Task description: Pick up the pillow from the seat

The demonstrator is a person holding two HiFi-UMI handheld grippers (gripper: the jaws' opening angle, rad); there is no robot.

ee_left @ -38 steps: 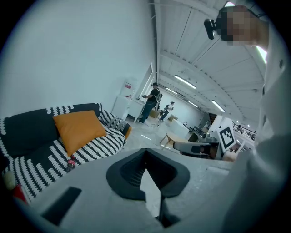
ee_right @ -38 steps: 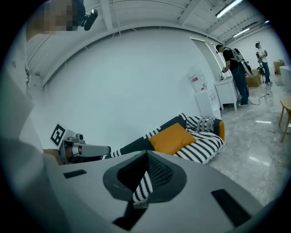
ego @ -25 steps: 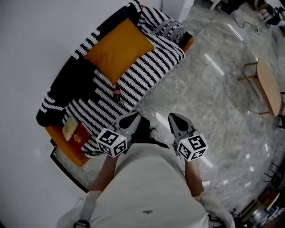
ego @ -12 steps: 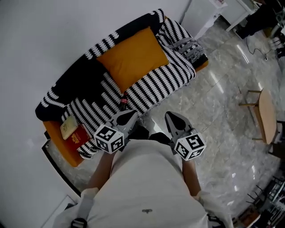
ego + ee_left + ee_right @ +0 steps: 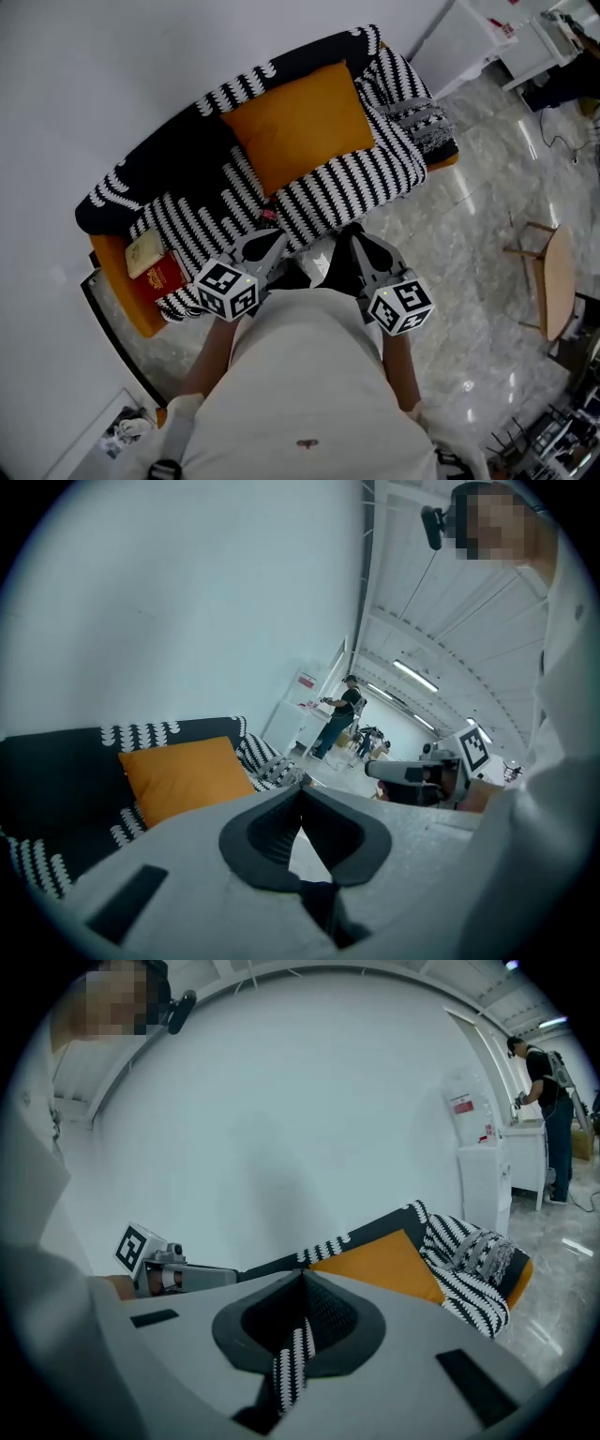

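Step in hand looked like the approach, no reach begun. The orange pillow (image 5: 300,127) sat on the sofa (image 5: 120,298), leaning on the backrest w/ the black-and-white striped throw (image 5: 337,187) under and around it. Left gripper (image 5: 272,244) and right gripper (image 5: 361,244) were held near the person's body, at the seat's front edge, well apart from the pillow. Both pairs of jaws were together w/ nothing between them; the stripes seen past the right jaws were just the throw beyond. Two books (image 5: 155,270) lay at the sofa's far left end, clear of the pillow.

Next, prob.: spread the jaws, reach fwd over the seat, take the pillow by its near edge or corners. It's soft, so a deep bite is needed, w/o catching the throw.
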